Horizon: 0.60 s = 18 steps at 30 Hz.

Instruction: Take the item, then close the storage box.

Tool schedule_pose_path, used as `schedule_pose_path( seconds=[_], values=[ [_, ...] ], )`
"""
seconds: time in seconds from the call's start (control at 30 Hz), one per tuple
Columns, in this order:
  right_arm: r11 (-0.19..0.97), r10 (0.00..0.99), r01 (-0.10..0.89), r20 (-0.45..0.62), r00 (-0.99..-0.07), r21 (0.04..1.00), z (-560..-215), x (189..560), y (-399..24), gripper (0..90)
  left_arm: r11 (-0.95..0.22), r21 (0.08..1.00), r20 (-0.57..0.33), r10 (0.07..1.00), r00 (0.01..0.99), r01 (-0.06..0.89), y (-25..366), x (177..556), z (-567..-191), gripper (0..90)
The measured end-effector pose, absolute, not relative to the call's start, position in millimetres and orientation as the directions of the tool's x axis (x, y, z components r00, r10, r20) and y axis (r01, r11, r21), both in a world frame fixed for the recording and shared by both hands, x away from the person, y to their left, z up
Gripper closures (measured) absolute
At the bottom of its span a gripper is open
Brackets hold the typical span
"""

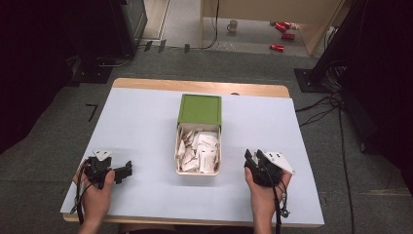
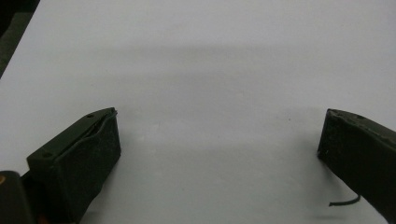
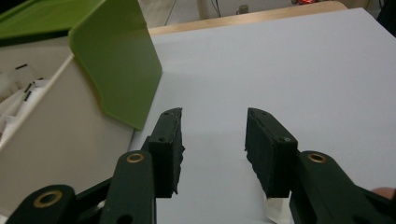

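A white box [image 1: 197, 172] stands mid-table, its green lid [image 1: 200, 109] slid back over the far half. Several white sachets [image 1: 199, 148] lie in the open near half. My left gripper [image 1: 127, 169] rests low at the table's near left, pointing toward the box. In the left gripper view its jaws [image 2: 219, 126] stand wide apart over bare white surface. My right gripper [image 1: 253, 156] is held just right of the box's near corner. In the right gripper view it [image 3: 214, 114] is open with nothing between the jaws, the box wall [image 3: 60, 130] and green lid [image 3: 116, 56] close on its left.
A white sheet [image 1: 146, 126] covers the table, with a wooden edge [image 1: 195, 87] showing at the far side. Cables [image 1: 316, 109] run on the grey floor to the right. Red cans [image 1: 282, 29] and a mug [image 1: 233, 25] lie on the floor beyond.
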State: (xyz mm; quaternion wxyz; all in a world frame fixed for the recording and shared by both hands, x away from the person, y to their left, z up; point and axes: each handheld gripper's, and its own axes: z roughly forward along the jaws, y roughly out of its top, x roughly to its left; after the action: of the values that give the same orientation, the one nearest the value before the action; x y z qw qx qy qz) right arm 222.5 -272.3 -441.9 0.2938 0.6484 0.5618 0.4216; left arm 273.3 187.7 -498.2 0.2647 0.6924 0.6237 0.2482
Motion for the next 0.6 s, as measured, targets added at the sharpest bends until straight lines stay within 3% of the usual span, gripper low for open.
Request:
schedule_pose_path(
  seconds=[0.6],
  values=[
    [-0.180,0.968,0.453,0.239,-0.075,0.873,-425,212,-247,59.2,-0.084,0.675,0.015,0.995,0.100,0.733,188,273,-498,0.0]
  ],
)
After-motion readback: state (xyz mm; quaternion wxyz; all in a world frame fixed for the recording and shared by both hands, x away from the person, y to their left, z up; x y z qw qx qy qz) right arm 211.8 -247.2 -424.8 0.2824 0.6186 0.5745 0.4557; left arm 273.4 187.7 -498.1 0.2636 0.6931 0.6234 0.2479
